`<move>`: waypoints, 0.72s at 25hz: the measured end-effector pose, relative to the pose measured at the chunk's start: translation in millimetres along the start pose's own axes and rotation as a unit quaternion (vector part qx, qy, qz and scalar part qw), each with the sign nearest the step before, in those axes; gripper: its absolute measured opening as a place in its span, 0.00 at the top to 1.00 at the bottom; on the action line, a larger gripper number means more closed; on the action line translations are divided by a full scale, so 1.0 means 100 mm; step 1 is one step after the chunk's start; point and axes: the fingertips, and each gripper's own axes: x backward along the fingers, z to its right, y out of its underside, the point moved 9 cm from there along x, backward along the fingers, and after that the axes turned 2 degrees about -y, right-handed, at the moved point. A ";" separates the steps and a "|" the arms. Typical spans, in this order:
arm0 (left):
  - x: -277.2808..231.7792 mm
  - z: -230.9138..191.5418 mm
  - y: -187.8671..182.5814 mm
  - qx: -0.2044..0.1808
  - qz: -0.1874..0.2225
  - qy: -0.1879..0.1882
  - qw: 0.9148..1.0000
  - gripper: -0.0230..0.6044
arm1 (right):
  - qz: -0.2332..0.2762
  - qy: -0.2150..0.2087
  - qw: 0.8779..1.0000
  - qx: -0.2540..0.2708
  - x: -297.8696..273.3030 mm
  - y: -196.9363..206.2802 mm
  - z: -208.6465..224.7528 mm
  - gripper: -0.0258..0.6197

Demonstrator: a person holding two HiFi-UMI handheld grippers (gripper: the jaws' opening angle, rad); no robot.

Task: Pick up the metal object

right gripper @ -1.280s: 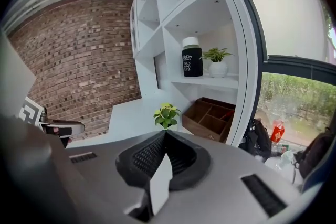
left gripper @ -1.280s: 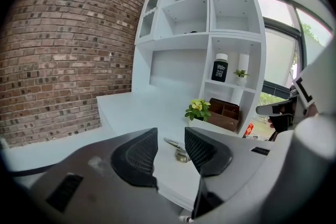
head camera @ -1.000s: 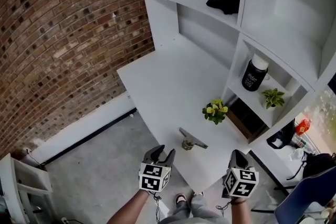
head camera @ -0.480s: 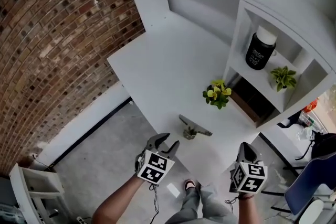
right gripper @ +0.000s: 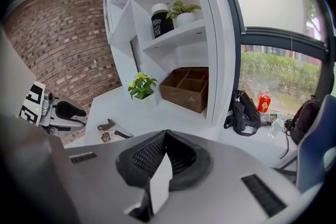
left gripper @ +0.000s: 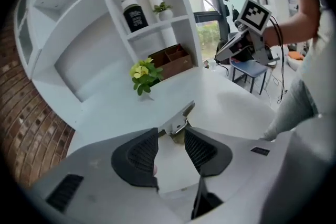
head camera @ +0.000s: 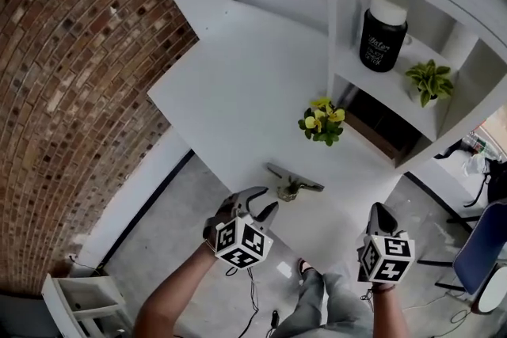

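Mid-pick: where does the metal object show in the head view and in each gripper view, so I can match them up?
Head view: the metal object lies lower centre, on the white table near its front edge.
Left gripper view: at centre, just past the tips of the open jaws.
Right gripper view: small, at the far left, on the table.
Shared landmark: the yellow-flowered plant, beyond it in all three.

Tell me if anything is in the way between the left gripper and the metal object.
Nothing visible is. The left gripper has its jaws apart, aimed straight at the metal object, which lies just past their tips on the white table. Only bare tabletop shows between. The flowering plant stands farther back.
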 end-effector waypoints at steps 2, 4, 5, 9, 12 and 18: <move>-0.08 0.01 -0.03 -0.043 -0.006 0.010 0.999 0.71 | -0.002 0.002 1.000 -0.005 -0.01 0.05 0.03 0.96; -0.17 0.03 -0.07 -0.081 -0.010 0.021 0.996 0.71 | -0.004 0.006 1.000 -0.010 -0.03 0.09 0.07 0.96; -0.21 0.04 -0.08 -0.099 -0.013 0.027 0.995 0.71 | -0.004 0.008 1.000 -0.012 -0.04 0.10 0.09 0.96; -0.36 0.09 -0.11 -0.159 -0.029 0.048 0.986 0.71 | -0.005 0.012 1.000 -0.024 -0.07 0.16 0.13 0.96; -0.44 0.13 -0.11 -0.214 -0.038 0.049 0.975 0.71 | -0.008 0.015 0.999 -0.030 -0.09 0.22 0.16 0.96; -0.60 0.17 -0.08 -0.299 -0.046 0.050 0.952 0.74 | -0.017 0.020 0.999 -0.039 -0.16 0.30 0.23 0.96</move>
